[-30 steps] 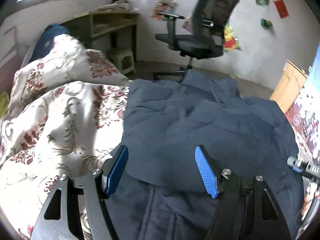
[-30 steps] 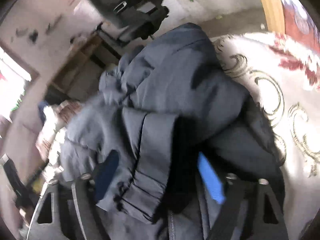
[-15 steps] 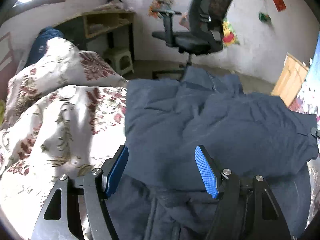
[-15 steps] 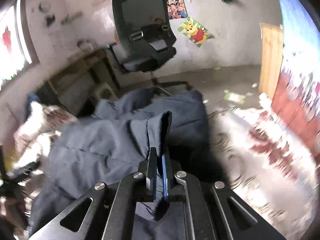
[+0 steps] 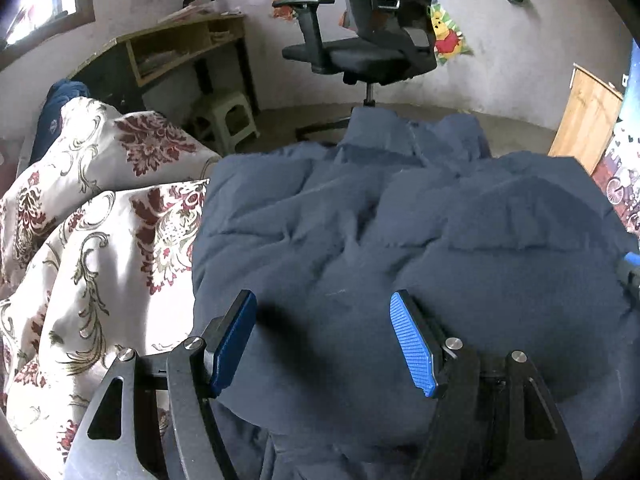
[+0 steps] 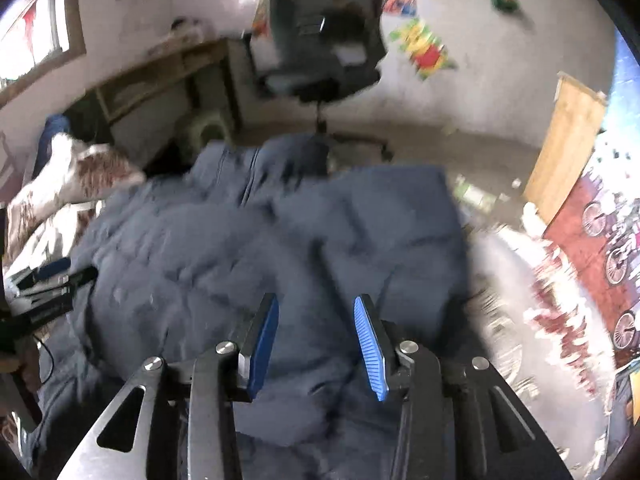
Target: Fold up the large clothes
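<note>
The right wrist view is blurry, so the chair (image 6: pixel 320 40) and the wall stickers (image 6: pixel 424 46) look smeared. The coat (image 5: pixel 400 240) runs off the bottom of both views. The left gripper (image 6: pixel 44 284) is cut off at the edge there. The chair's top is cut off in the left view.

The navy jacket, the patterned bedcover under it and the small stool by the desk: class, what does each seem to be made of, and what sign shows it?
Navy jacket: probably padded synthetic fabric, matte; puffy stitched panels and soft creases.
Patterned bedcover: woven cloth, cream with maroon and gold print, slightly shiny folds.
Small stool: likely moulded plastic, pale, smooth one-piece legs.
</note>
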{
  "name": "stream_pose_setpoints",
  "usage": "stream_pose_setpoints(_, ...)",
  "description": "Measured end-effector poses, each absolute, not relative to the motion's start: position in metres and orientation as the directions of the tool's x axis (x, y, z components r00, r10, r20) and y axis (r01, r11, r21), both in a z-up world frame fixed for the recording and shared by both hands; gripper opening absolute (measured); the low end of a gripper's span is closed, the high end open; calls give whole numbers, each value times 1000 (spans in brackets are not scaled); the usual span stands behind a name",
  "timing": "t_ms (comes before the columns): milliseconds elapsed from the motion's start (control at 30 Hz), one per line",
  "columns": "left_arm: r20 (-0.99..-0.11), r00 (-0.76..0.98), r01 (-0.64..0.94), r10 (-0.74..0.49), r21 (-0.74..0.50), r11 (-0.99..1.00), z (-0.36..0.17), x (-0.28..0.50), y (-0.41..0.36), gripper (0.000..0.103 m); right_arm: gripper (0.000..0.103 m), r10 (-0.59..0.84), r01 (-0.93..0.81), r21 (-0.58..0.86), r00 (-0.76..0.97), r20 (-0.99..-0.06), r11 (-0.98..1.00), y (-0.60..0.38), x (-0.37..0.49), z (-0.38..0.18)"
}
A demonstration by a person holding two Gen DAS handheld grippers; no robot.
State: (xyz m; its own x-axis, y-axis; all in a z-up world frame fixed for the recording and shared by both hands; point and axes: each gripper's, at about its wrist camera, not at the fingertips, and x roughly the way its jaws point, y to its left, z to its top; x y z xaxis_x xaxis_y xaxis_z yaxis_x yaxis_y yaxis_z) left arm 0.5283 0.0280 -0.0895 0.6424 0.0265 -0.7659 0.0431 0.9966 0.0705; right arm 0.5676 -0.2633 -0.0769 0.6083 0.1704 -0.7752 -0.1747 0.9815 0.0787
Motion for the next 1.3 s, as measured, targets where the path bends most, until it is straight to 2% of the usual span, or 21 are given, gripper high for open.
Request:
stream_pose_setpoints(33, -764, 644, 43, 27, 71, 997, -92, 528, 29, 65, 37, 158, -174, 67, 590, -792, 982, -260, 571, -87)
stream_pose_setpoints(133, -756, 653, 19, 35, 63, 998, -97, 530, 35, 80, 38, 153, -166, 68, 577, -802, 984, -258, 575, -101)
stream_pose_setpoints(233, -760, 650, 15, 3, 17, 1000, -101, 532, 42, 81, 37, 143, -162, 60, 574, -806, 985, -255, 581, -111)
stream_pose_setpoints(367, -761, 649, -2, -3, -5, 1000, -109, 535, 47, 93, 37, 145, -176, 54, 566, -812, 983, -252, 583, -120)
stream_pose_setpoints(567, -770, 637, -17, -36, -60, 998, -114, 537, 56, 101, 38, 180, -180, 92, 566, -805, 979, -260, 582, -125)
stream_pose_setpoints(733, -775, 628, -24, -66, -105, 994, -110, 538, 62, 101, 38, 181, -163, 105, 570, -802, 981, -261, 581, -117)
stream_pose_setpoints(833, -744, 657, -24, -123, -184, 983, -92, 539, 73, 101, 52, 244, -158, 186, 603, -759, 970, -267, 579, -102)
stream_pose_setpoints(933, -694, 705, -22, -145, -225, 974, -64, 546, 80, 101, 64, 262, -189, 182, 656, -708, 965, -268, 585, -77)
stream_pose_setpoints(1000, -657, 737, -21, -156, -253, 967, -46, 558, 84, 101, 76, 271, -211, 172, 666, -695, 962, -267, 603, -63)
stream_pose_setpoints(1167, -658, 731, -103, -182, -370, 923, -37, 611, 92, 101, 84, 312, -209, 232, 662, -681, 950, -265, 667, -44)
stream_pose_setpoints(1300, -704, 678, -174, -211, -432, 885, -51, 666, 92, 101, 85, 362, -205, 303, 629, -688, 931, -261, 733, -43)
